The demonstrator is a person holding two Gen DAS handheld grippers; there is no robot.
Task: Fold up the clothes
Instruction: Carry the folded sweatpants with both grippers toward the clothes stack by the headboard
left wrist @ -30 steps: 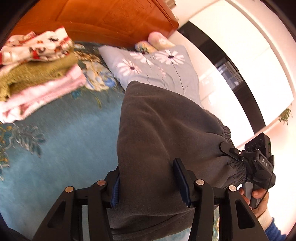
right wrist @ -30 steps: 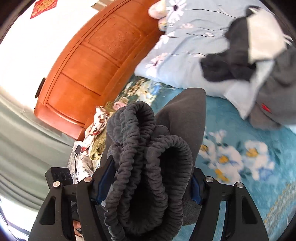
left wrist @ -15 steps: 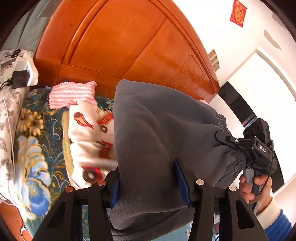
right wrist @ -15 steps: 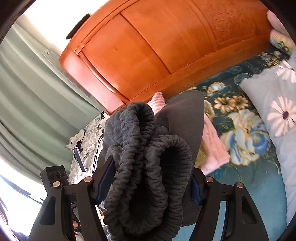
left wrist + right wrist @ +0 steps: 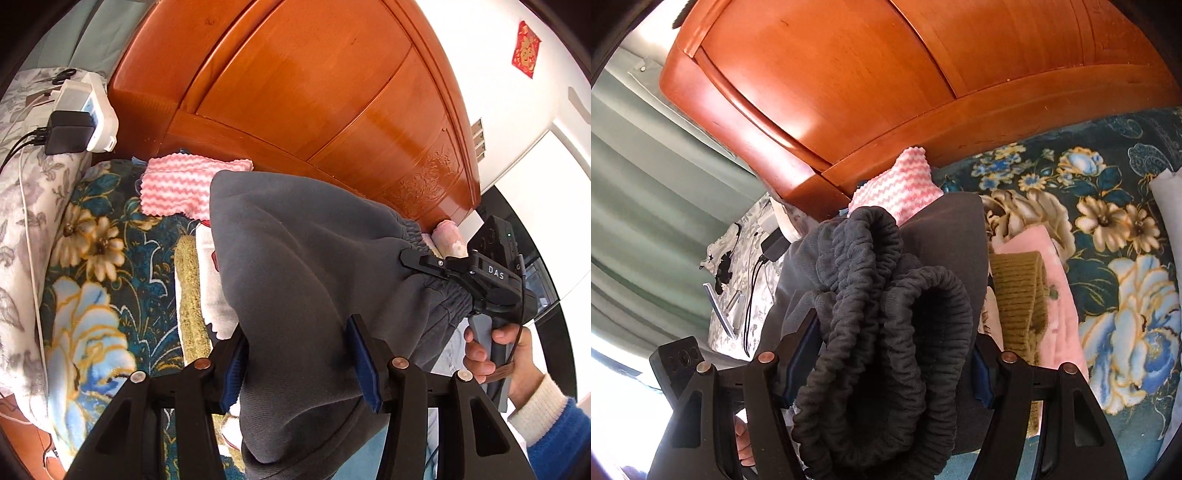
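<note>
Folded dark grey sweatpants point(image 5: 295, 277) hang between both grippers above a stack of folded clothes. My left gripper point(image 5: 299, 365) is shut on the folded leg end. My right gripper point(image 5: 890, 365) is shut on the bunched elastic waistband point(image 5: 886, 314); it also shows in the left wrist view point(image 5: 443, 269). Under the pants lies the stack: a pink-and-white zigzag cloth point(image 5: 184, 188), an olive knit point(image 5: 1019, 295) and a pink garment point(image 5: 1060, 295). Most of the stack is hidden by the pants.
An orange wooden headboard point(image 5: 314, 92) stands just behind the stack. The bed has a teal floral cover point(image 5: 1108, 240). A grey floral side surface point(image 5: 22, 206) holds a white power strip with a black charger point(image 5: 74, 125) and cables.
Both grippers have carried the sweatpants from the middle of the bed toward the headboard and over the stack of folded clothes. In the last half second they came closer and lower over the stack.
</note>
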